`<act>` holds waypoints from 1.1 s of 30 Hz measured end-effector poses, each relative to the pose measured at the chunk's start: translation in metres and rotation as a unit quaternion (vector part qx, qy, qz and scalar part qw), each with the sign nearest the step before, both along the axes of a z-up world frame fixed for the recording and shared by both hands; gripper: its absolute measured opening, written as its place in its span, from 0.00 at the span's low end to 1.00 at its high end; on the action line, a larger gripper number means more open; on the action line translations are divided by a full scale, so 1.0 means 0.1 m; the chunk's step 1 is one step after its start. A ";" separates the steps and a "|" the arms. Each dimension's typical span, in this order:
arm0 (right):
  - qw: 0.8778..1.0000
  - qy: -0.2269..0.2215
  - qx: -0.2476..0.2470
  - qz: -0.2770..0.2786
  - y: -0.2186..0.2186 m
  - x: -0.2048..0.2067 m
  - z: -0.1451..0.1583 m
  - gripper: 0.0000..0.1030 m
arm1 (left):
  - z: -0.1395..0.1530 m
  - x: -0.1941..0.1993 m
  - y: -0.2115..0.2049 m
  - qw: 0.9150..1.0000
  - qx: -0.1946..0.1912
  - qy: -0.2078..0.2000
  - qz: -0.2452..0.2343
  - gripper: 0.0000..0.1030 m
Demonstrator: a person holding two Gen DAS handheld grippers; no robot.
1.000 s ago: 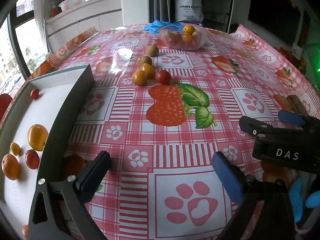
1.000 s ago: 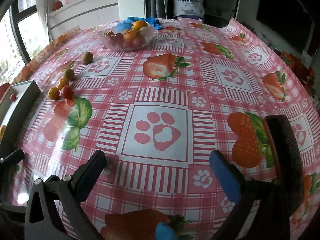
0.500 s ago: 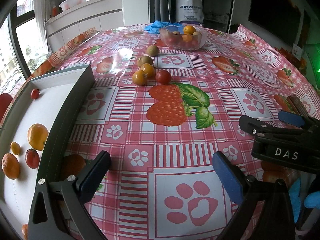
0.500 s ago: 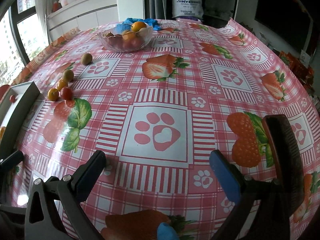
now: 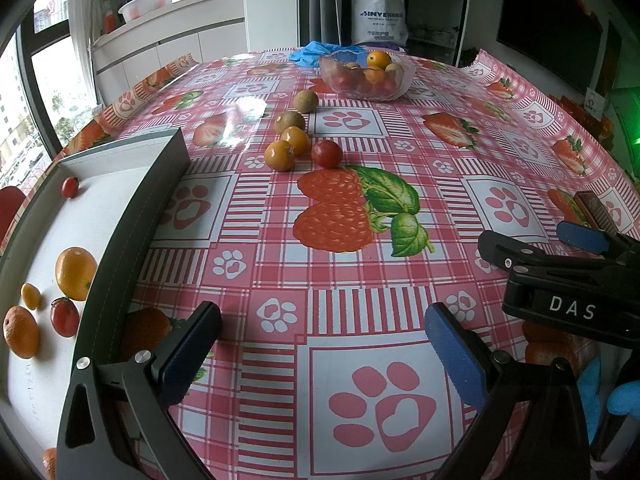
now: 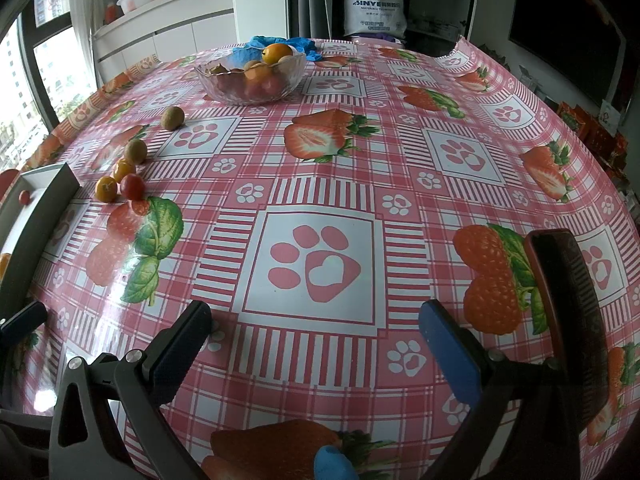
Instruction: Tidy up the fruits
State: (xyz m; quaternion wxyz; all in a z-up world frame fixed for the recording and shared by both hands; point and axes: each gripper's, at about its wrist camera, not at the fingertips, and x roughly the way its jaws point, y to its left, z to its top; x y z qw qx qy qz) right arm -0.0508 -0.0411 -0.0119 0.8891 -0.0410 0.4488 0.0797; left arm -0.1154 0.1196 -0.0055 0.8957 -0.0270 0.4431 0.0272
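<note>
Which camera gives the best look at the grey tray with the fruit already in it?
The left wrist view. There the tray fills the left side, showing its white floor, dark wall and several fruits inside. In the right wrist view the tray is cut off at the left edge; only a corner and one small red fruit show.

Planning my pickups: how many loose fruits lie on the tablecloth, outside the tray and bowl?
5: two brown round fruits, two orange ones and a red tomato, clustered mid-table. None appear hidden.
</note>
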 end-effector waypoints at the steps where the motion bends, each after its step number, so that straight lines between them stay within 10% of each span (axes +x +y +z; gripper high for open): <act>1: 1.000 0.000 0.000 0.000 0.00 0.00 0.00 1.00 | 0.00 0.00 0.00 1.000 0.000 0.000 0.000 0.99; 33: 1.000 0.009 -0.002 0.000 0.00 0.02 0.01 1.00 | 0.00 0.00 0.00 1.000 0.000 0.000 0.000 0.99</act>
